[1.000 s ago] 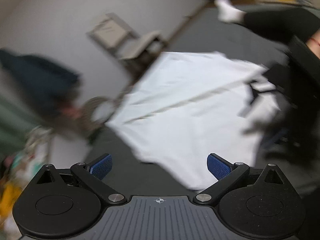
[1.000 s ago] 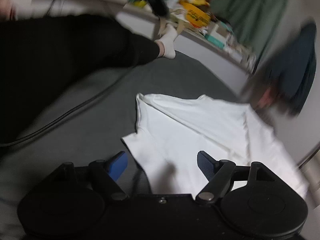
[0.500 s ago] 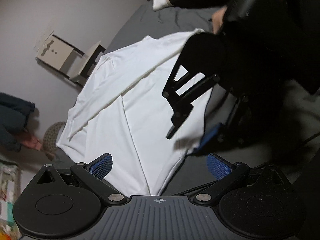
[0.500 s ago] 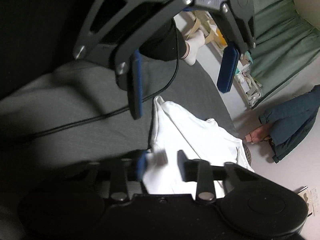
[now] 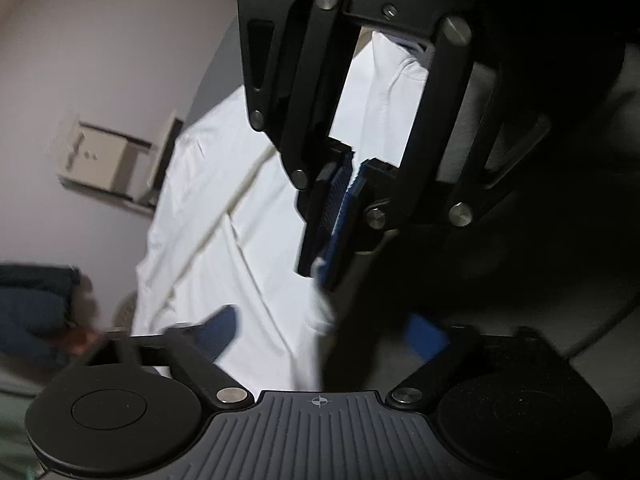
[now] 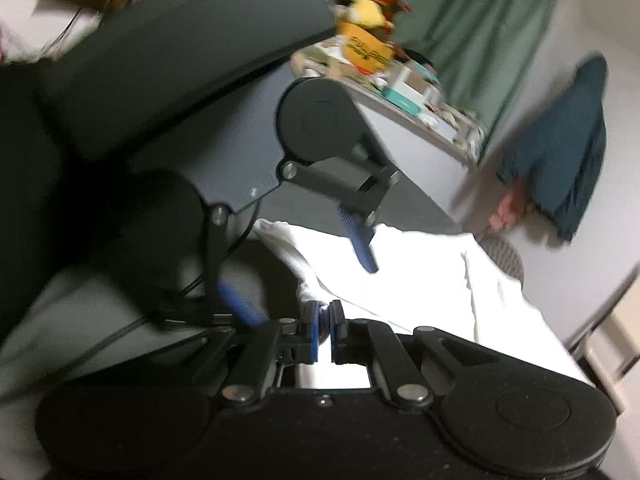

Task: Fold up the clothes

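A white shirt lies spread on a dark grey bed. In the right wrist view the shirt stretches away to the right. My right gripper is shut on a bunched fold at the shirt's near edge. The left wrist view shows that right gripper from above, pads pressed together on white cloth. My left gripper is open, its blue pads on either side of the same edge just below the right one. The left gripper hangs open over the pinched spot.
A cluttered ledge runs along the bed's far side before a green curtain. A dark blue garment hangs on the wall over a woven basket. A beige box stands by the wall. A black cable crosses the bed.
The right gripper has closed from open onto the shirt's edge. The two grippers have drawn close together, and the left one, still open, now straddles that edge.
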Action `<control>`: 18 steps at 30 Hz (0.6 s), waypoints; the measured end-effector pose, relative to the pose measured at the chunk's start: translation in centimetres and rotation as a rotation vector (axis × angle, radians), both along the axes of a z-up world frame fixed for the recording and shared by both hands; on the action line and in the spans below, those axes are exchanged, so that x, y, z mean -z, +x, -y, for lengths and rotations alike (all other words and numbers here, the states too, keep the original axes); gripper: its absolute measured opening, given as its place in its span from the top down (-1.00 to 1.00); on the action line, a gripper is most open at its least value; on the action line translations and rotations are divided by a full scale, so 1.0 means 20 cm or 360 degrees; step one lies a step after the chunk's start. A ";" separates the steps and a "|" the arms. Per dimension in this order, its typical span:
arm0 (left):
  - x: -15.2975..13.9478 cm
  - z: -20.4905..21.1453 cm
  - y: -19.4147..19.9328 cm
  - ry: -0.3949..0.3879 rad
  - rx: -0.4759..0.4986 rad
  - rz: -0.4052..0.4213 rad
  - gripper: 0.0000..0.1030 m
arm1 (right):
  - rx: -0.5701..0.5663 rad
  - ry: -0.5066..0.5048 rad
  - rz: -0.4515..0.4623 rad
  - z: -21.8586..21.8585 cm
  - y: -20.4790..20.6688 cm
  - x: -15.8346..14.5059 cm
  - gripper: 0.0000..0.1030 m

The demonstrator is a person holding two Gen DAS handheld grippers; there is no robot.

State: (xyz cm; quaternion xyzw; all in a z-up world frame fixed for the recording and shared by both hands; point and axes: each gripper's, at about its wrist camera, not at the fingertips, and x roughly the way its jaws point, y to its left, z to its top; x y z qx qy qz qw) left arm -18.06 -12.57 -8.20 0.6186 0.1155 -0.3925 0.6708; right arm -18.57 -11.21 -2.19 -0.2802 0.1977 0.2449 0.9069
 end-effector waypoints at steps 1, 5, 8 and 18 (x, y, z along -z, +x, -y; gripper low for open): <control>0.01 0.01 0.01 0.0013 -0.0002 0.0029 0.20 | 0.0007 0.0017 -0.0012 0.01 0.00 0.00 0.89; 0.02 0.03 0.02 -0.0020 -0.0017 -0.0015 0.70 | 0.0033 0.0084 -0.0057 0.05 -0.02 -0.02 0.89; -0.01 0.04 0.04 -0.0117 -0.0106 -0.0090 0.87 | 0.0015 0.0052 -0.0093 0.09 -0.07 -0.04 0.34; -0.11 0.00 0.11 -0.0316 -0.0273 -0.0195 0.87 | 0.0218 -0.0922 -0.0114 0.13 -0.31 0.17 -0.25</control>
